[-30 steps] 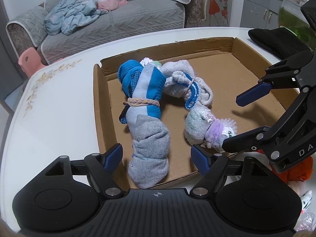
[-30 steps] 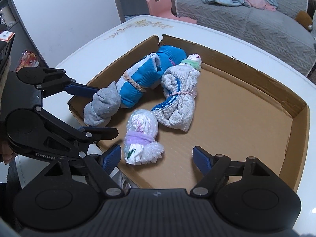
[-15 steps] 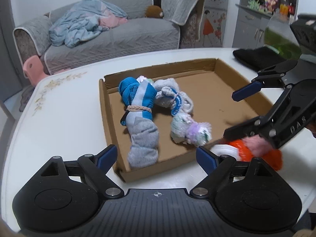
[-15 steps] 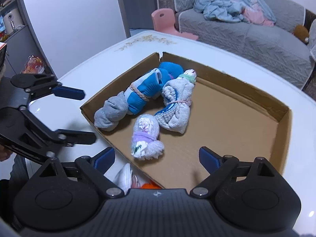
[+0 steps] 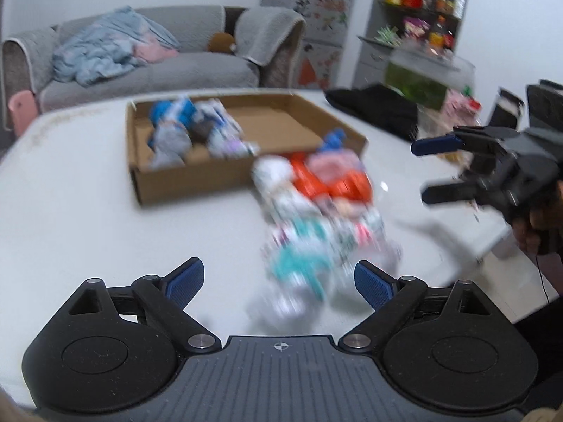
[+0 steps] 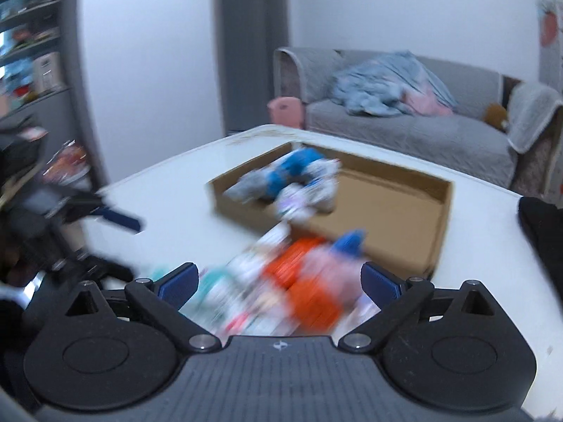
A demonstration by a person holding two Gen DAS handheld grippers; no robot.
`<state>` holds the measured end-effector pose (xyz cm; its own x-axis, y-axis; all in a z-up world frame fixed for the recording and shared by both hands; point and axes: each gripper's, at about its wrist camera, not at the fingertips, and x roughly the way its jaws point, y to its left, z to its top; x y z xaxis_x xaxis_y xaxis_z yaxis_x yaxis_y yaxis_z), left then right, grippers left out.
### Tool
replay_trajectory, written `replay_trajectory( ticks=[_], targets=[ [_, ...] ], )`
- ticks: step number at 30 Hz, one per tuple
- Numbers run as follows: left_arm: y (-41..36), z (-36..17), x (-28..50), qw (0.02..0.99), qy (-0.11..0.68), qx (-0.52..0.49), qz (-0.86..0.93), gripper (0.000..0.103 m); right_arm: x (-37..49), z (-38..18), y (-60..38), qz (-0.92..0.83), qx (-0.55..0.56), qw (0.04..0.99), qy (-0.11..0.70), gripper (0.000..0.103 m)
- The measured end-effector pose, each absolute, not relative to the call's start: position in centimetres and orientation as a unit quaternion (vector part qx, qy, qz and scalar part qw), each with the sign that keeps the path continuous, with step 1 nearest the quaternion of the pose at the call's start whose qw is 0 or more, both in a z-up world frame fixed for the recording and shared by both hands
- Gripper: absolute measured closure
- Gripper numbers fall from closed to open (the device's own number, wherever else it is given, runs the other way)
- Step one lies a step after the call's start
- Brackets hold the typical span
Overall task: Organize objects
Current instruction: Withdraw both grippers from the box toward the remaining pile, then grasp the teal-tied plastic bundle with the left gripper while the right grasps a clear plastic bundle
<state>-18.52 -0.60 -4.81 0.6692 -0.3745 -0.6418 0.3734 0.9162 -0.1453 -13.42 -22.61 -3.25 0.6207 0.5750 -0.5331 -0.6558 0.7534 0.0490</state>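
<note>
A shallow cardboard box (image 5: pixel 183 181) (image 6: pixel 436 232) on the white table holds three rolled sock bundles (image 5: pixel 190 130) (image 6: pixel 292 179) in its left end. A blurred pile of loose socks (image 5: pixel 316 211) (image 6: pixel 281 292), orange, pink, teal and white, lies on the table in front of the box. My left gripper (image 5: pixel 279 279) hovers near the pile's teal end, its jaws opening, the pads touching nothing. My right gripper (image 6: pixel 279 279) (image 5: pixel 429 168) hangs over the pile's orange part, jaws also opening, gripping nothing.
A black cloth (image 5: pixel 373 109) (image 6: pixel 542 225) lies at the table's far right. Beyond the table stand a grey sofa (image 5: pixel 147 66) with a blue blanket, a pink chair (image 6: pixel 285 110) and shelves (image 5: pixel 422 17). A person's hand (image 5: pixel 538 221) holds the right gripper.
Both grippers have pulled back from the box toward the near table edge and opened wider. The loose sock pile has come into view in front of them.
</note>
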Motion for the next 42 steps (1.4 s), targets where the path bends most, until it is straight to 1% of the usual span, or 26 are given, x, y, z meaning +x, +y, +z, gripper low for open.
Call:
replay_trajectory(
  ticks=[5,7,11,14,15,16,17,18,20,21,24,27,29,30,35,42],
  targets=[
    [-1.8,-6.8,-18.9,0.908,0.357,-0.003,-0.218,0.009,-17.0,-6.0,-20.6,0.378,-0.099,0.882,0.263,0.007],
    [-2.2,-7.3,-18.7,0.909,0.357,0.007,-0.212,0.009,-17.1,-6.7,-19.6,0.382,-0.106,0.881,0.258,0.007],
    [-2.5,-7.8,-18.5,0.913,0.351,0.029,-0.204,0.009,-17.2,-7.6,-17.8,0.379,-0.119,0.883,0.249,0.012],
    [-2.2,-8.0,-18.0,0.915,0.349,0.037,-0.196,0.008,-17.0,-7.9,-16.9,0.38,-0.129,0.884,0.239,0.02],
    [-2.2,-8.2,-17.7,0.916,0.35,0.041,-0.193,0.009,-17.0,-8.2,-16.7,0.375,-0.138,0.885,0.238,0.026],
    [-2.2,-8.3,-17.5,0.915,0.352,0.045,-0.19,0.009,-16.9,-8.4,-16.4,0.367,-0.148,0.887,0.237,0.029],
    [-2.2,-8.3,-17.4,0.915,0.353,0.049,-0.189,0.01,-16.8,-8.6,-16.3,0.363,-0.157,0.887,0.237,0.038],
    [-2.3,-8.4,-17.3,0.914,0.353,0.049,-0.193,0.01,-16.6,-8.7,-16.2,0.36,-0.163,0.887,0.239,0.043],
    [-2.4,-8.4,-17.1,0.912,0.354,0.051,-0.203,0.014,-16.5,-8.7,-16.5,0.36,-0.164,0.886,0.241,0.044],
    [-2.6,-8.5,-17.0,0.91,0.354,0.055,-0.208,0.016,-16.4,-8.7,-16.7,0.36,-0.164,0.885,0.244,0.047],
    [-3.5,-8.6,-17.0,0.909,0.348,0.071,-0.219,0.03,-16.9,-8.8,-17.2,0.358,-0.164,0.886,0.243,0.05],
    [-4.0,-8.5,-17.2,0.907,0.346,0.079,-0.225,0.036,-17.3,-8.9,-17.6,0.357,-0.158,0.887,0.247,0.053],
    [-4.0,-8.4,-17.4,0.906,0.348,0.077,-0.227,0.047,-17.5,-9.0,-17.8,0.357,-0.154,0.888,0.246,0.054],
    [-3.9,-8.4,-17.5,0.907,0.348,0.074,-0.227,0.051,-17.5,-9.0,-17.8,0.356,-0.152,0.888,0.246,0.055],
    [-3.4,-8.1,-17.7,0.906,0.352,0.062,-0.225,0.057,-17.1,-8.9,-18.6,0.355,-0.128,0.892,0.249,0.058],
    [-2.8,-6.9,-18.0,0.908,0.351,0.056,-0.224,0.057,-16.7,-7.9,-20.3,0.355,-0.096,0.895,0.251,0.059]
  ],
)
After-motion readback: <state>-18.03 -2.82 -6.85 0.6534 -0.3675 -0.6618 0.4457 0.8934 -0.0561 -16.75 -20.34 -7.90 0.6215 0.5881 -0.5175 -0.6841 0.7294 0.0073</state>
